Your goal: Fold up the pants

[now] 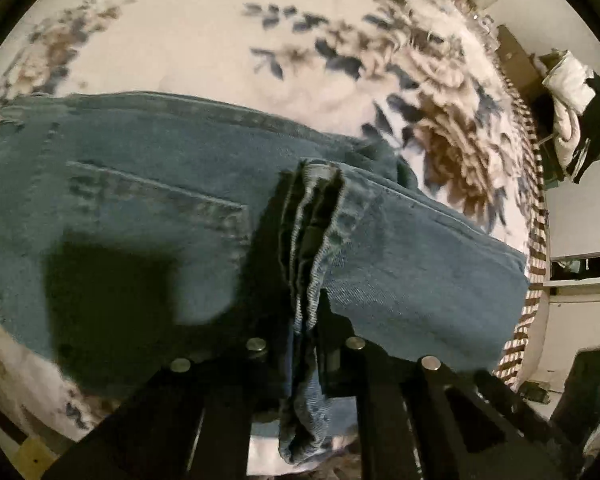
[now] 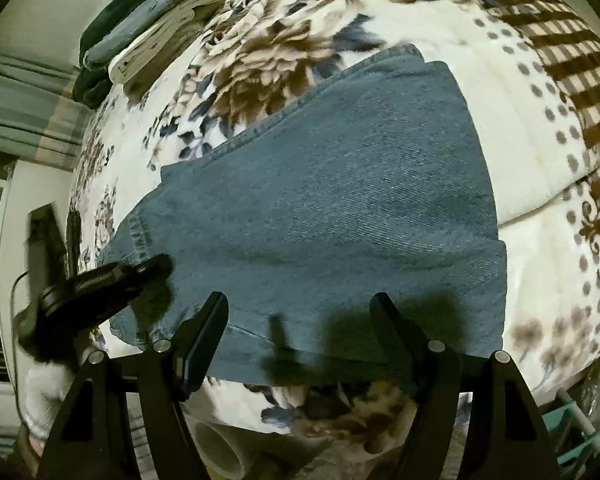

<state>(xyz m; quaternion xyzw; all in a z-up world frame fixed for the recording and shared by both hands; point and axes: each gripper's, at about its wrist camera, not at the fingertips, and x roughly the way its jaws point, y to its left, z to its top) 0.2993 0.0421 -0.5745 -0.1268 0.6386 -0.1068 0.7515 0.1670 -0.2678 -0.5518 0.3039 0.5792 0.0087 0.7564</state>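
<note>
Blue denim pants (image 1: 140, 208) lie folded on a floral blanket (image 1: 204, 52); a back pocket shows at the left. My left gripper (image 1: 308, 240) is shut on the stacked hem edges of the pant legs, which bunch up between its fingers. In the right wrist view the pants (image 2: 332, 184) spread flat across the blanket (image 2: 508, 128). My right gripper (image 2: 300, 312) is open and empty, fingers apart above the near edge of the denim. The left gripper (image 2: 140, 276) shows at the left in this view, gripping the hem corner.
A stack of folded clothes (image 2: 148, 36) sits at the bed's far left corner. A checked brown blanket border (image 2: 572, 56) runs along the right. A chair with a white garment (image 1: 568, 92) stands beyond the bed. A white gloved hand (image 2: 44, 392) holds the left gripper.
</note>
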